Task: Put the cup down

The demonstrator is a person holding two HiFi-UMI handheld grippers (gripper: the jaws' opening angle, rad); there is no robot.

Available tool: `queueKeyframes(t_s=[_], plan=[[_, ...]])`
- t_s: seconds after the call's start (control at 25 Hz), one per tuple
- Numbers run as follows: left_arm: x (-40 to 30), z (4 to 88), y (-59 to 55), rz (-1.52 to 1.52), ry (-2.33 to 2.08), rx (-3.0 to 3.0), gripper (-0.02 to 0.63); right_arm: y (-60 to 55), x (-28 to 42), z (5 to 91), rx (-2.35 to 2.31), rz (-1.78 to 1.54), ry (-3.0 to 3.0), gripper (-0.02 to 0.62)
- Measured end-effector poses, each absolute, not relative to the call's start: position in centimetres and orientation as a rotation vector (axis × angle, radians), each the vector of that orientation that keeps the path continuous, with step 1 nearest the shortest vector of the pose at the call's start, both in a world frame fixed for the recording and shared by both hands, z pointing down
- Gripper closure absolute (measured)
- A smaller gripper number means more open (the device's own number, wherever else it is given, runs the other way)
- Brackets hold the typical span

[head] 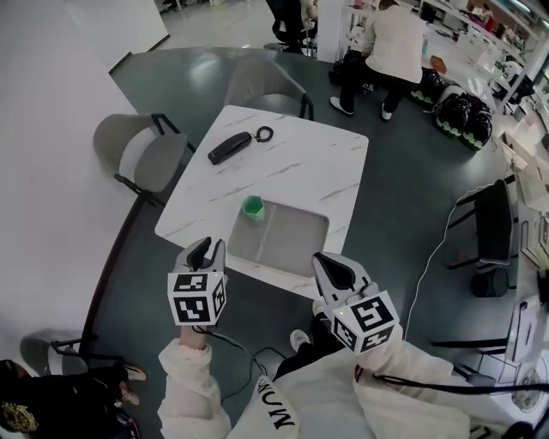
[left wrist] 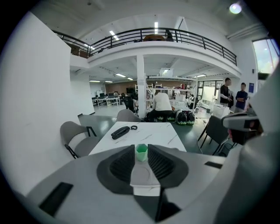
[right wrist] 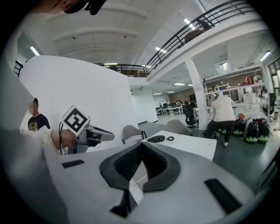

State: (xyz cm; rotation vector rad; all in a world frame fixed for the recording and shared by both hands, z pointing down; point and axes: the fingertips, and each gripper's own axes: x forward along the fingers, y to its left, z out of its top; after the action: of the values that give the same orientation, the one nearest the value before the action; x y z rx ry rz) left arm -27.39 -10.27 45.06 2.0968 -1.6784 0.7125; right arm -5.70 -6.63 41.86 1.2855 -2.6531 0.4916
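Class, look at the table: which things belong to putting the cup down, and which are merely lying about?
Job in hand: green cup; grey tray, at whose corner it stands; white table; left gripper, open and empty.
Lying about: black handset-like object with a loop; grey chairs.

Near-left chair [head: 47,353] cut by the picture's edge, far person [head: 393,47] cut at the top edge, far-right shelf goods [head: 489,21] too small to name, table's [left wrist: 151,131] near part hidden behind the left gripper [head: 210,249], black corded thing [head: 230,147] too small to identify
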Motion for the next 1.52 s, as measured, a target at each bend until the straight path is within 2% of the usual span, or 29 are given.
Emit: queueKeyframes(t_s=[0.52,0.96,1.52], plan=[[-24.0,39.8,-0.7,0.473,-1.802,2.267,0.595,0.0,-7.4,38.9,1.275,0.431,-2.705,0.591],[-21.3,39.2,4.3,0.360,-1.894,2.178,0.595,1.4,-6.8,37.7,1.209,0.410,-2.731,0.591],[-17.6,40.0,4.8,0.424,-1.957,2.170,0.595,0.9,-4.0,38.5,1.174,0.441,-2.756,0.591]])
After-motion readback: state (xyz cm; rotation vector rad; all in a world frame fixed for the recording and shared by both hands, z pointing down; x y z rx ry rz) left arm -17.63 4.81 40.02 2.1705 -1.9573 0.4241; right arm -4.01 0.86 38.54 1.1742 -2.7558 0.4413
